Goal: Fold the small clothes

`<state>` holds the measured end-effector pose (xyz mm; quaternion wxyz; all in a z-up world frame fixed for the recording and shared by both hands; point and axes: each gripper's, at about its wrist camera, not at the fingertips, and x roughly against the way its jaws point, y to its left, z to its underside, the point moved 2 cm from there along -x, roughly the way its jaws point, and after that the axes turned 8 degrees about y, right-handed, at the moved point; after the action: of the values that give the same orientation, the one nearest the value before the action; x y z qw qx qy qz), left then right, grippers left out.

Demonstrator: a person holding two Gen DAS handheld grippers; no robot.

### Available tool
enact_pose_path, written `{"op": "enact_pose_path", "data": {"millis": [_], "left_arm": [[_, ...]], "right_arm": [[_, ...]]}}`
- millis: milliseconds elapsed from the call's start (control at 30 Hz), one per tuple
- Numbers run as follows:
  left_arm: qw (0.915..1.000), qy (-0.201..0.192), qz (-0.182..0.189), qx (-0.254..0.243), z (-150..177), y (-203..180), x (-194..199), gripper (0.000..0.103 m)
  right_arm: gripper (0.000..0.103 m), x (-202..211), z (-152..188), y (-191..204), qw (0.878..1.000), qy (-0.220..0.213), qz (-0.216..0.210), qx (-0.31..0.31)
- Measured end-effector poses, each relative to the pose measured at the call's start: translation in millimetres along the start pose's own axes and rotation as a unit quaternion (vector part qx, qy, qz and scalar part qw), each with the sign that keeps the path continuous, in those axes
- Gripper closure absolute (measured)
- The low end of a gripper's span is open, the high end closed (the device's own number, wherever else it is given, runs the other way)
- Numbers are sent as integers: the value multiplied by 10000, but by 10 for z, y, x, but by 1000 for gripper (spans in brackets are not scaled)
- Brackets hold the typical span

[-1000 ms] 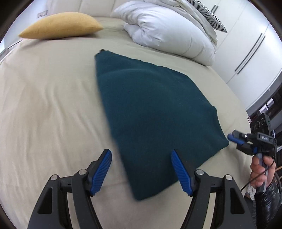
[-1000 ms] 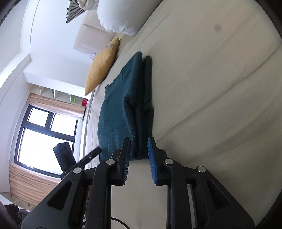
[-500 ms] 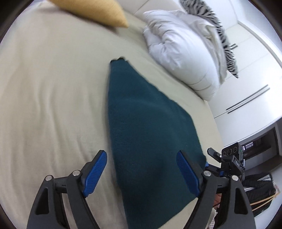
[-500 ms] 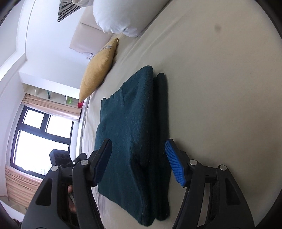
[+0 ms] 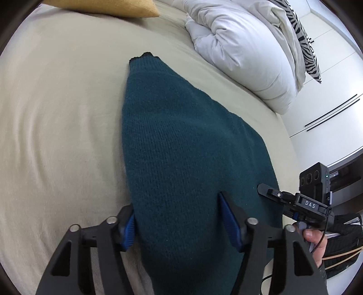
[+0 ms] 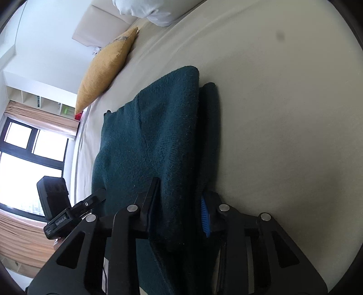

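Observation:
A dark teal knitted garment (image 5: 186, 145) lies folded in layers on the beige bed (image 5: 59, 127). My left gripper (image 5: 179, 222) is open, its jaws straddling the garment's near end, one on each side of the fabric. My right gripper (image 6: 181, 204) is also open and straddles the thick folded edge of the same garment (image 6: 158, 127); one pad (image 6: 205, 217) sits by the fold's outer side. The right gripper also shows in the left wrist view (image 5: 295, 204), at the garment's right edge.
A mustard cushion (image 5: 109, 6) and a white duvet (image 5: 245, 45) with a zebra-print pillow (image 5: 308, 45) lie at the head of the bed. White wardrobe doors (image 5: 335, 95) stand to the right. A window (image 6: 27, 145) and a dark chair (image 6: 54, 195) are beyond the bed's far side.
Both grippers moved forward onto the garment. The right gripper, nearly closed a second ago, opened wide and now straddles the folded edge. The left gripper's jaws now flank the fabric.

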<state>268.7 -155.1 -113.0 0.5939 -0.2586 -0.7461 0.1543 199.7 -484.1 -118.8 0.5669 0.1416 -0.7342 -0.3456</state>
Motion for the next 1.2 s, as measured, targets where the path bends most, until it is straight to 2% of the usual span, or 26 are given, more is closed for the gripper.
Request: {"op": "enact_pose_path", "data": {"millis": [67,167,233,433,733,933,1200], "left_arm": [[9999,-19,-82,-62,13,-26,44,51],[9995,-80,-203,-223,73,-98,166,59],[9992,-141,-210,-306,159,-131,313,60],[9962,-353,-379,-693,646,-151,918,61],[9930,-583,-652,-795,1499,96,1693,61],[9938,-715,-636,-562,1864,364,1988,61],[9955,-677,-624,-204,2169,751,2075,60]], "right_arm": [[78,10,43,113,9992,-99,353,150],[80,76,151,334,9947,-293,885,433],[81,145,255,519,9911,-429,1080,651],[81,316,877,1087,9849,-555,1069,1242],[81,227,1914,1687,9845,-355,561,1625],[81,61,2422,2019,9832,-214,279,1790],[81,-245,2776,2137,9835,61,57,1806]]}}
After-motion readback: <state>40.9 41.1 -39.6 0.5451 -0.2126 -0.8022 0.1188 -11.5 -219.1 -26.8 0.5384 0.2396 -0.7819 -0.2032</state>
